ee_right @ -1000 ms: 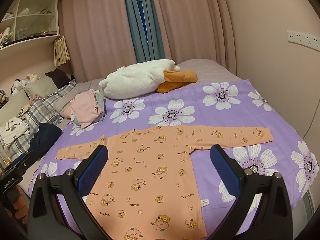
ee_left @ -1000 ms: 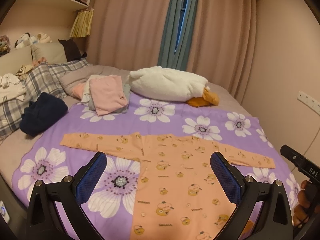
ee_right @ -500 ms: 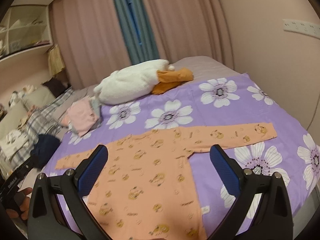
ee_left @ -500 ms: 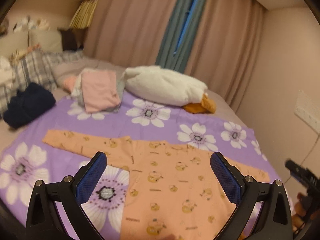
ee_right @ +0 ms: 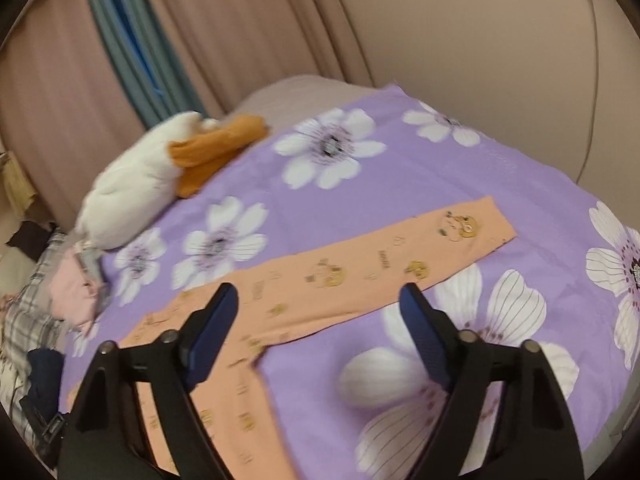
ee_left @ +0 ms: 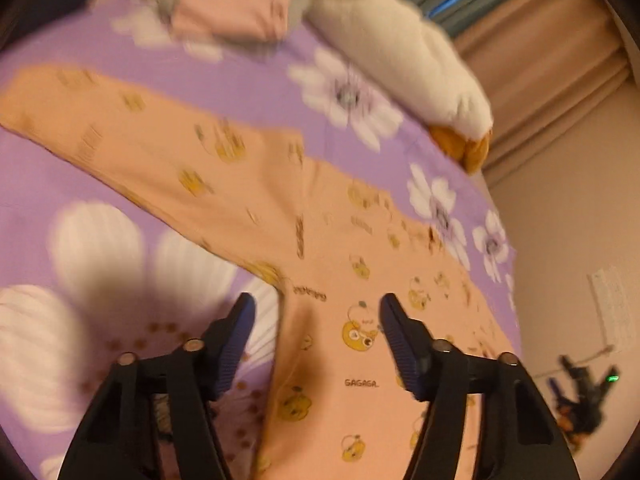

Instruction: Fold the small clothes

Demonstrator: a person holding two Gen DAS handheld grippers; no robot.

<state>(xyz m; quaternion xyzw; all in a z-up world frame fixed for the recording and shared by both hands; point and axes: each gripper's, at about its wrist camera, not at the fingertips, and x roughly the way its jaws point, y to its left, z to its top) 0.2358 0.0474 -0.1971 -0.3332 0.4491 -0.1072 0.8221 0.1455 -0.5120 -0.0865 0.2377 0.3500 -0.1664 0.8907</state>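
An orange long-sleeved baby top (ee_left: 320, 248) with yellow cartoon prints lies flat on the purple flowered blanket (ee_left: 120, 248), sleeves spread. My left gripper (ee_left: 318, 308) is open, low over the top's left side edge below the armpit, one finger on each side of that edge. My right gripper (ee_right: 320, 296) is open over the right sleeve (ee_right: 360, 272), near the armpit. Neither holds anything.
A white plush duck (ee_right: 132, 184) with orange beak lies at the back of the blanket (ee_right: 400, 184). A pile of folded pink clothes (ee_left: 236, 4) sits behind the top on the left. A wall (ee_right: 480, 40) runs along the bed's right side.
Both grippers have dropped closer to the bed and moved apart, the left toward the top's left side, the right toward the right sleeve. Both stay open.
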